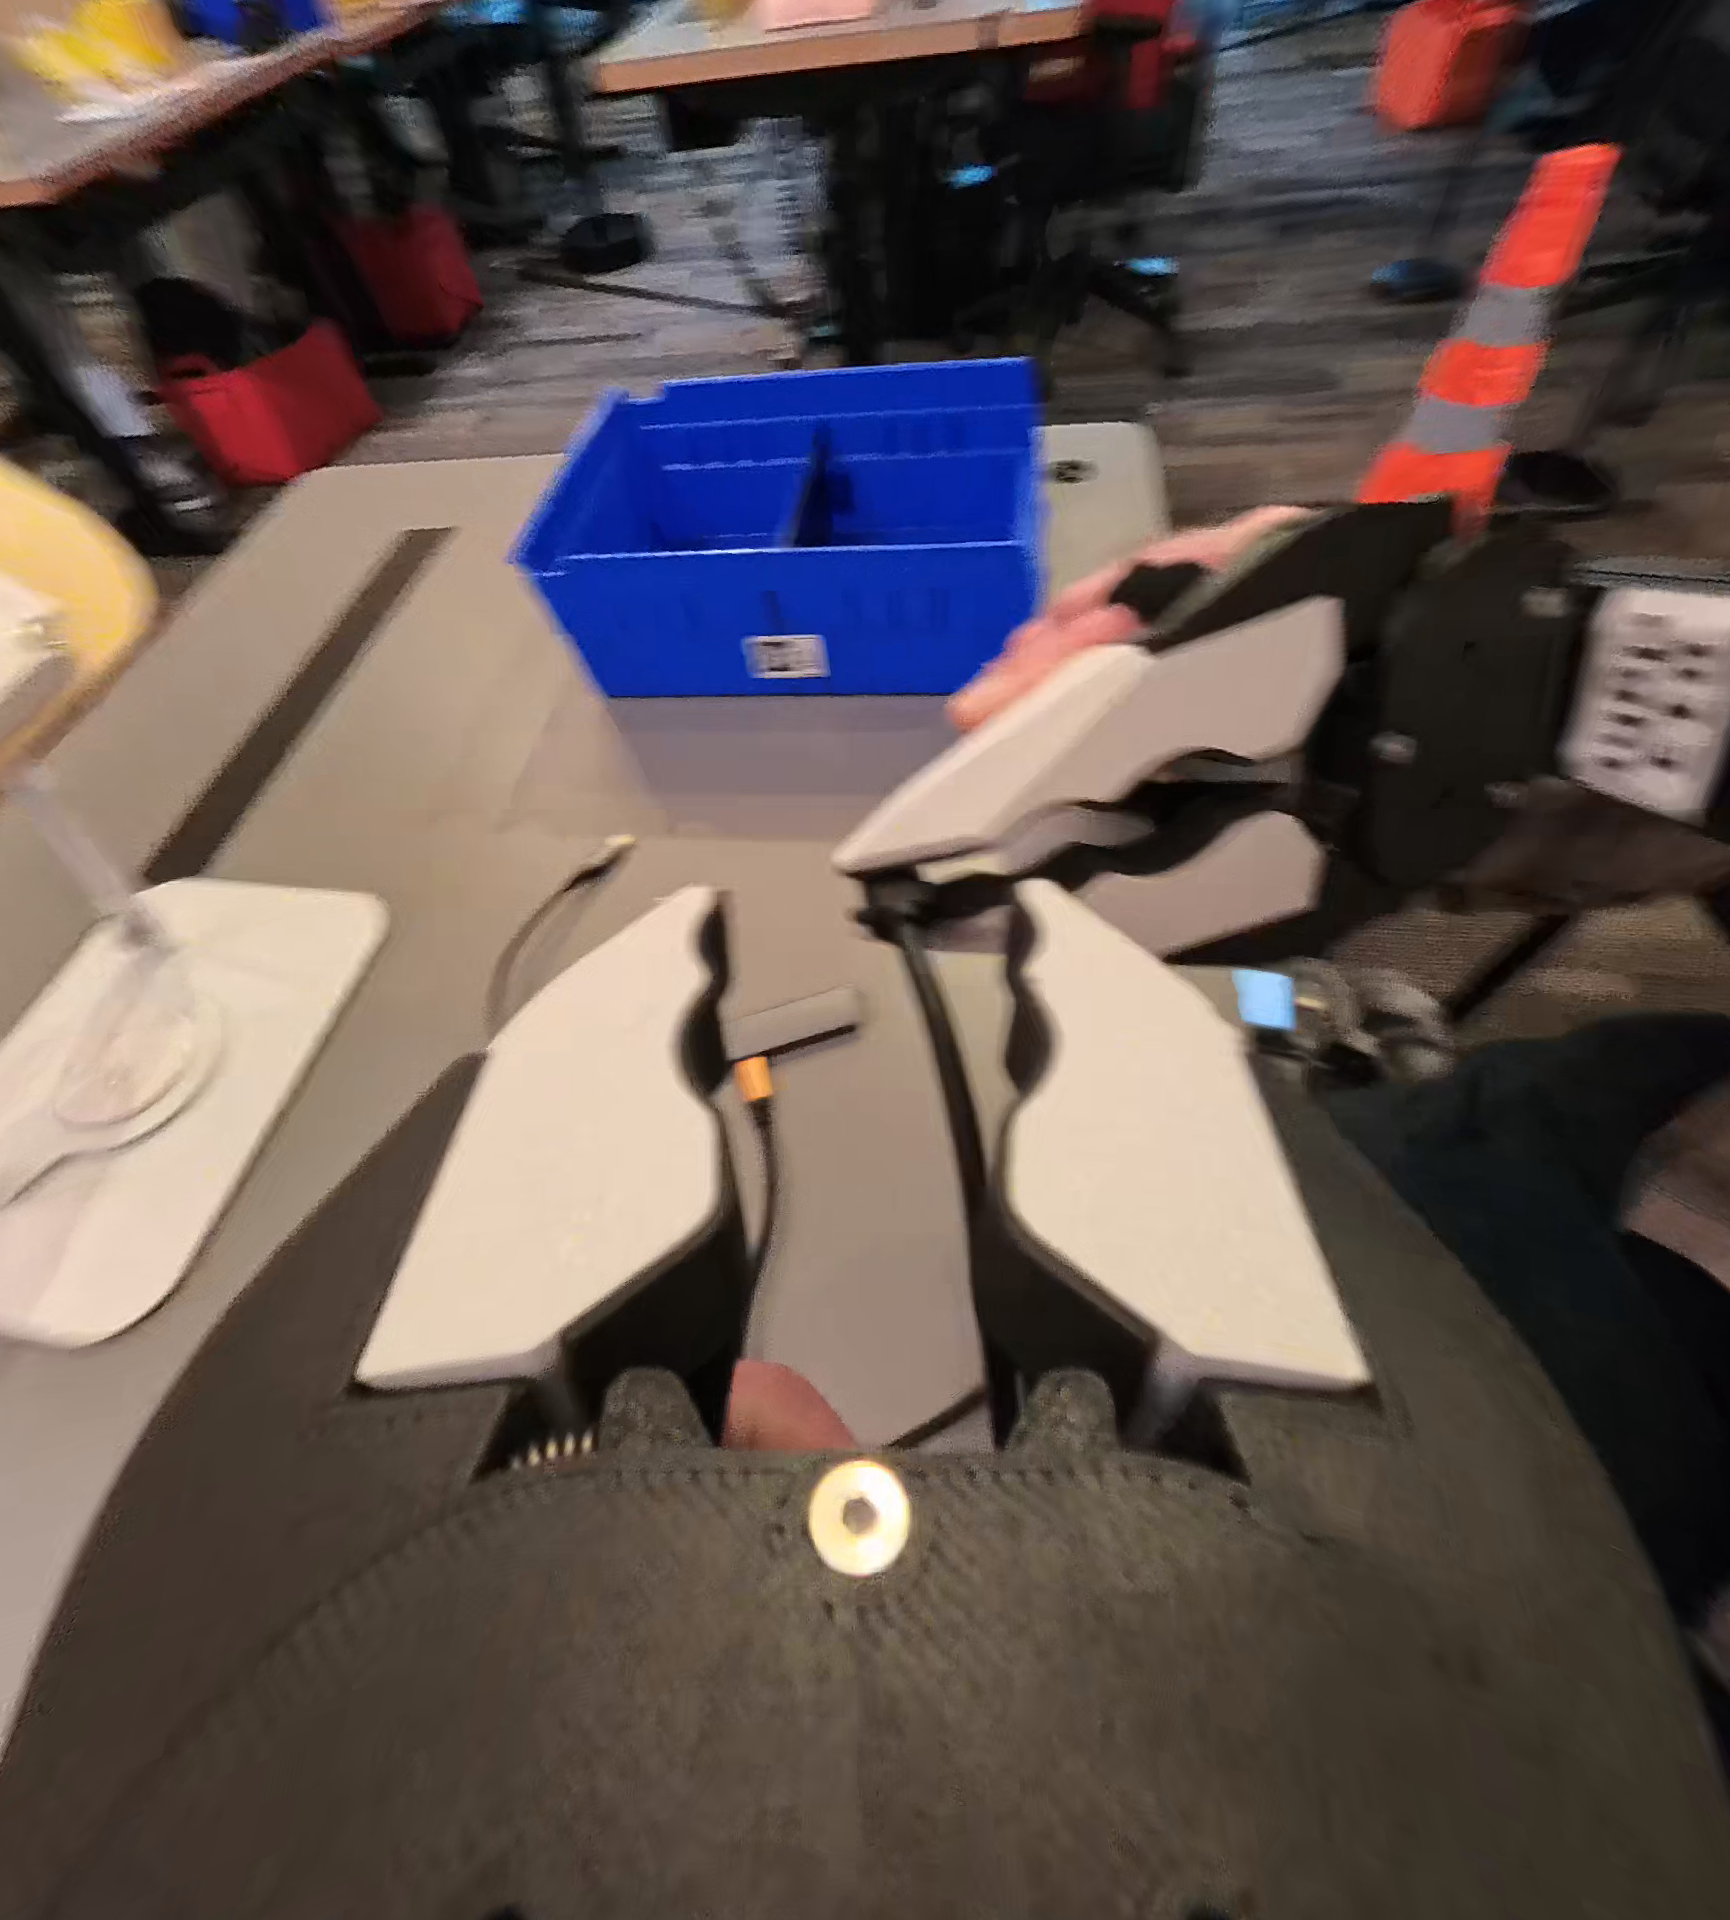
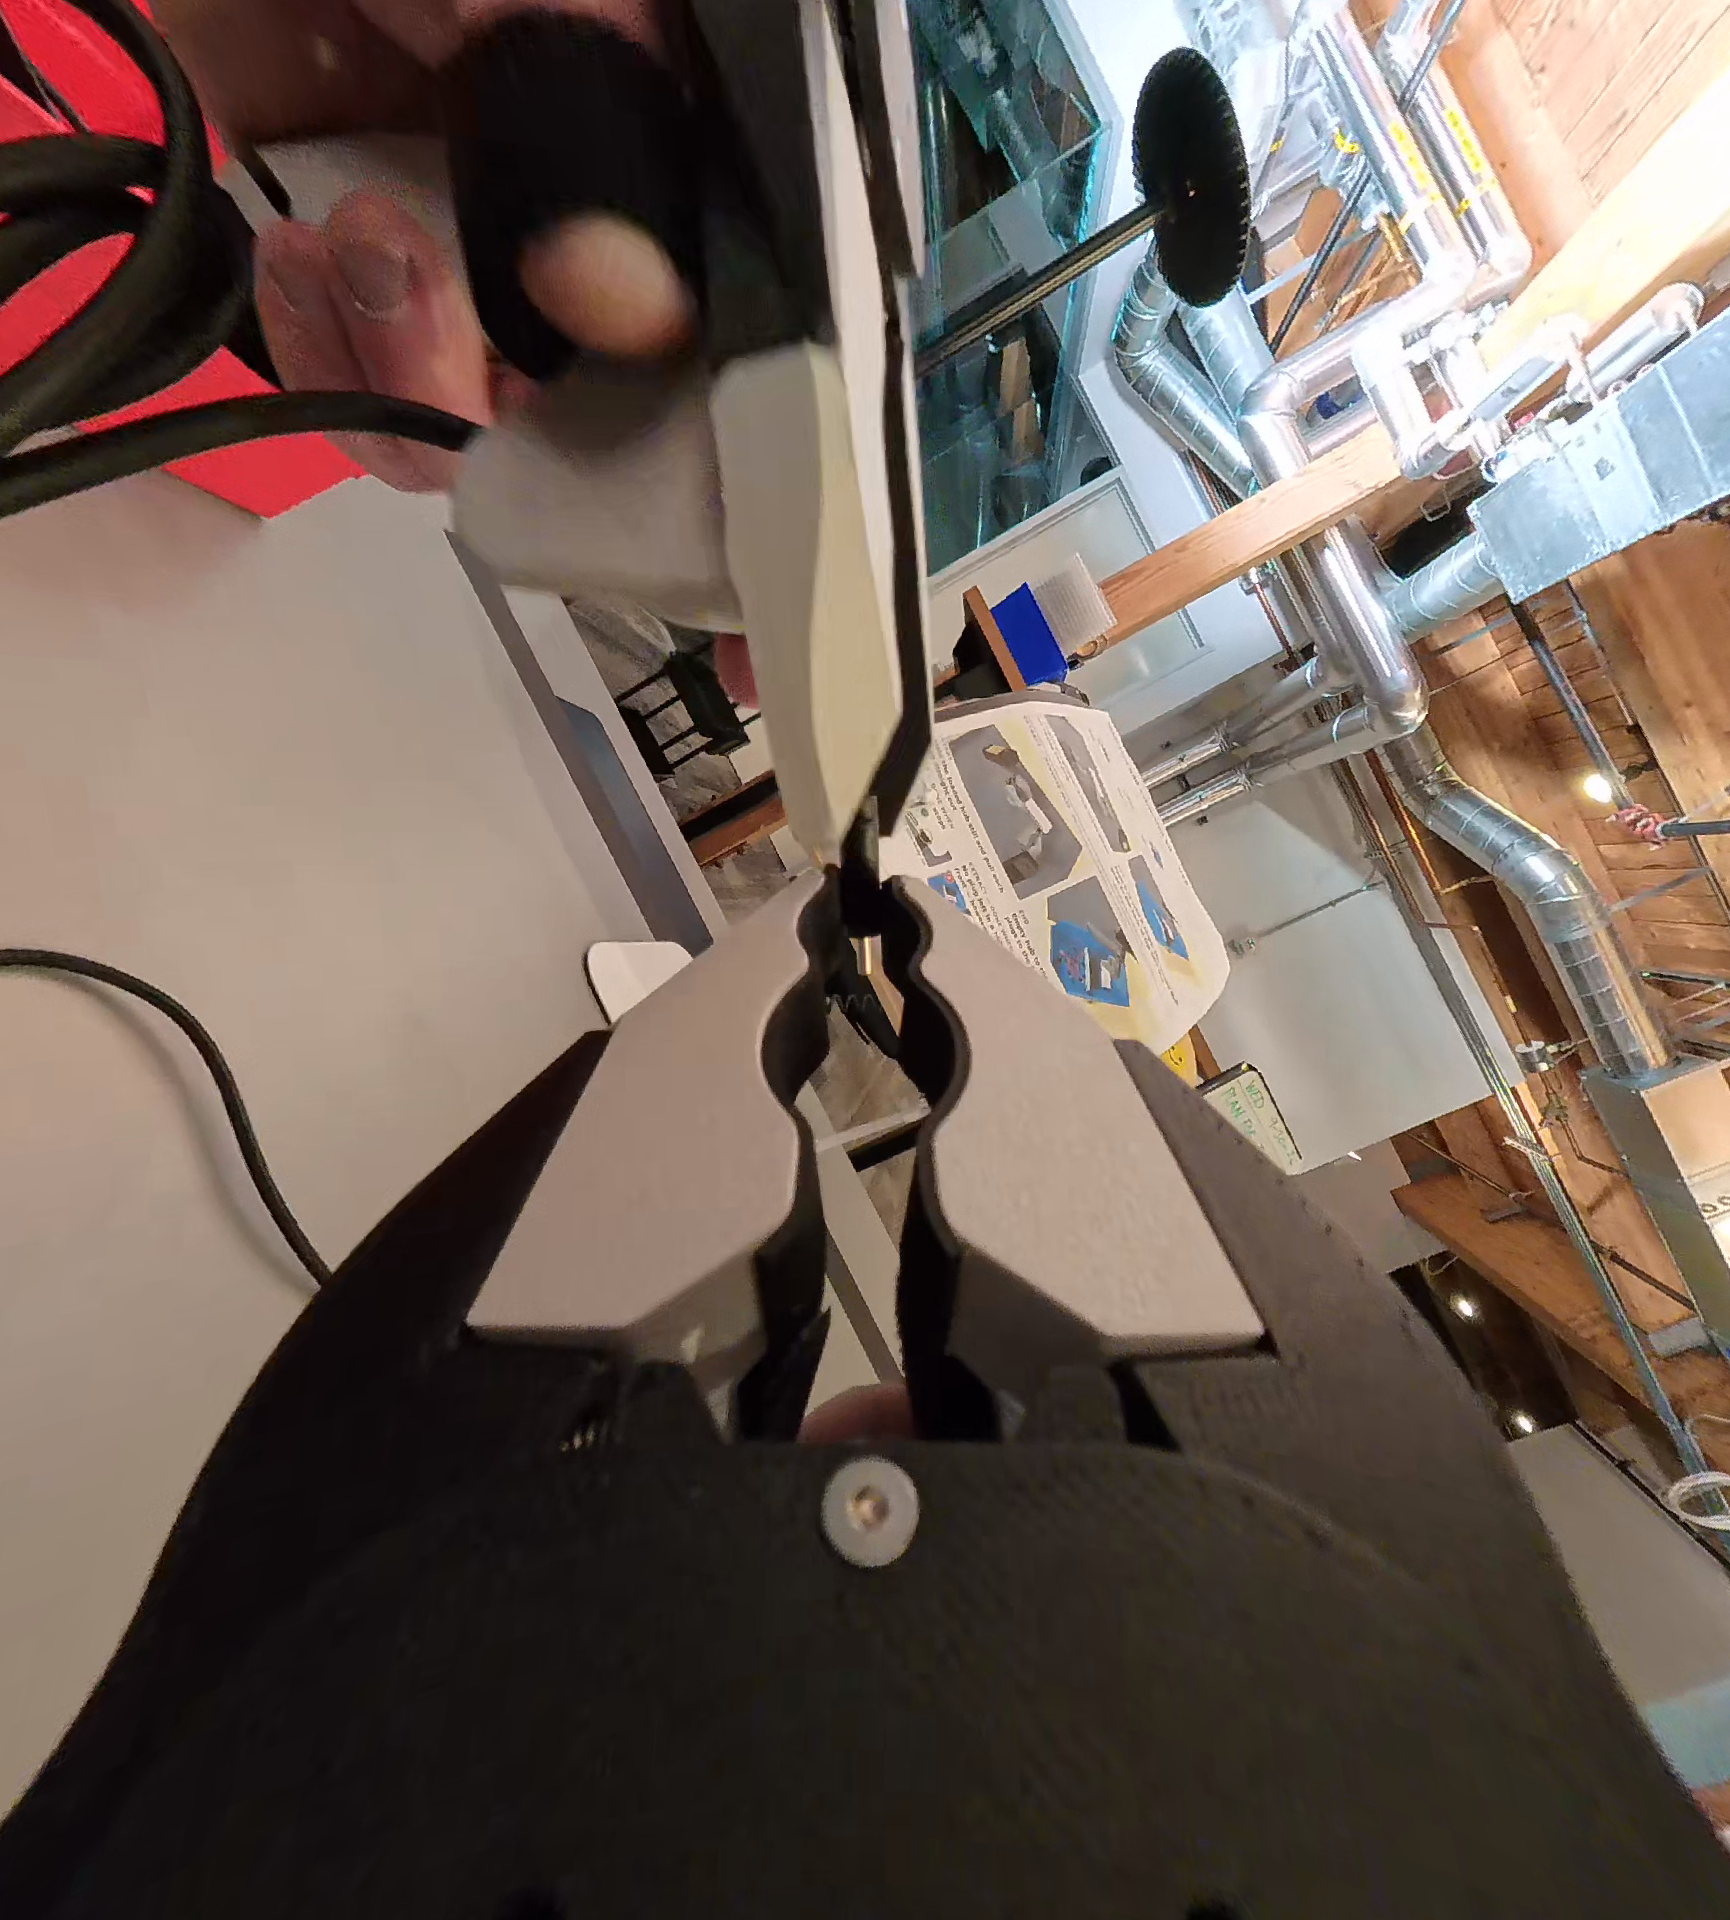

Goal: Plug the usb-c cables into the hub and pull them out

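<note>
A short dark-grey bar-shaped USB-C hub (image 1: pixel 799 1013) lies flat on the pale grey table (image 1: pixel 321 727), with a thin cable with an orange collar (image 1: pixel 755 1081) seemingly seated in its near end. The left gripper (image 1: pixel 871 935) hangs above the hub with its light-grey fingers spread wide and gripping nothing. The hub shows in the gap between them, the likely aim being to clamp it and hold it steady for the plug.

Just beyond the hub, the right gripper (image 1: pixel 866 878) reaches in from the right and is clenched on the connector end of a thick black braided cable (image 1: pixel 944 1049). The cable trails back toward the camera between the left gripper's fingers. The right wrist view shows the plug's small silver tip (image 2: pixel 866 940) pinched near the fingertips, a grip that leaves the metal end exposed for insertion. The plug is lifted off the table and is not yet in the hub.

Motion blur softens the left view, so it is unclear which of the hub's ports is free.

Farther out, a blue plastic divided bin (image 1: pixel 788 540) stands at the table's far edge, and a clear holder rests on a white stand base (image 1: pixel 144 1091) to the left. An orange traffic cone with grey bands (image 1: pixel 1495 343) stands on the floor behind.
</note>
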`<state>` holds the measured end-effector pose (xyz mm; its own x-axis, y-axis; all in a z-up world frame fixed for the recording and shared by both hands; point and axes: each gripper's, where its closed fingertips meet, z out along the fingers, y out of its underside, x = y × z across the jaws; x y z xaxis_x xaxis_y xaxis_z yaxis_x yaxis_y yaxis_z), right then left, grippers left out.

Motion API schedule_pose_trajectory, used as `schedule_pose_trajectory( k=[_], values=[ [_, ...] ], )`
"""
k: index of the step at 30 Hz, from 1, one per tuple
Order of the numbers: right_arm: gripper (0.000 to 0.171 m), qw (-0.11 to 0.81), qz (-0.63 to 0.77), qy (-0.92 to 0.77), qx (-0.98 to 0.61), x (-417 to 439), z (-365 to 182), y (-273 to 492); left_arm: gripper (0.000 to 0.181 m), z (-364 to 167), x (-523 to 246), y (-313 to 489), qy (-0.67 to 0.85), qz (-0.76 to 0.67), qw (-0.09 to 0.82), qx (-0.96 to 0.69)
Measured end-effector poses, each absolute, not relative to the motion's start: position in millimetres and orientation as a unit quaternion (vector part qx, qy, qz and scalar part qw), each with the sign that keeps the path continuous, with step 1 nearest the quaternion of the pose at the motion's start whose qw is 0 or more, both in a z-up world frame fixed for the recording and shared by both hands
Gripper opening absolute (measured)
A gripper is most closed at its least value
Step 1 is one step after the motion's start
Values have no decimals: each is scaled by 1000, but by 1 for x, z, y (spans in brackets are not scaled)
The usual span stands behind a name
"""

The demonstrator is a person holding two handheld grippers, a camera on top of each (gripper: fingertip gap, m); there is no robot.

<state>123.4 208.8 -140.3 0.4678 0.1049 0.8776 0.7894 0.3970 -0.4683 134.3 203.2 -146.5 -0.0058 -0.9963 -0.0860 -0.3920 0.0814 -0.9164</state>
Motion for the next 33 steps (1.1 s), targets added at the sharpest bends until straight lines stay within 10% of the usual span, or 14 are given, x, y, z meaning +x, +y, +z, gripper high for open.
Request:
schedule_pose_trajectory(
  k=[11, 33],
  values=[
    [4, 712, -206, -417, -525, 134, -137, 213, 16, -145, 142, 206, 568, -373, 492, -544],
    [4, 708, -263, -424, -500, 130, -132, 211, 17, -137, 144, 201, 503, -437, 516, -539]
  ],
)
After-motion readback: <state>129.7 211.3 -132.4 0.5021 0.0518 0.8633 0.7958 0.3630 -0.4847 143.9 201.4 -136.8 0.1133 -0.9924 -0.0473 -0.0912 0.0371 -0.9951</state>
